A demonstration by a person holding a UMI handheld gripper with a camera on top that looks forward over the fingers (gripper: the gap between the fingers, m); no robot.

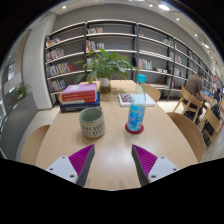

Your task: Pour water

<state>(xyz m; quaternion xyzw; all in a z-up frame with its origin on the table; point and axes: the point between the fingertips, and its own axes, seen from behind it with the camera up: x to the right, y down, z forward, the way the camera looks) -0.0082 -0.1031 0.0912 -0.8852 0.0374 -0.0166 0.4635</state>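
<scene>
Gripper view shows the gripper [113,165] held wide open with nothing in it, its pink pads [80,160] well apart above a wooden table [105,140]. Beyond the fingers stand a grey-green mug [92,122] and, to its right, a blue bottle [136,108] on a red coaster [134,128]. Books [80,97] and a plant [105,68] sit further back. This looks like the approach step: nothing is grasped yet. Next, the fingers likely need to reach the bottle and close around its body.

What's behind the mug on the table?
Behind the mug lies a stack of books, with a potted plant further back. The mug covers part of the stack's front edge. The gripper is open.
</scene>
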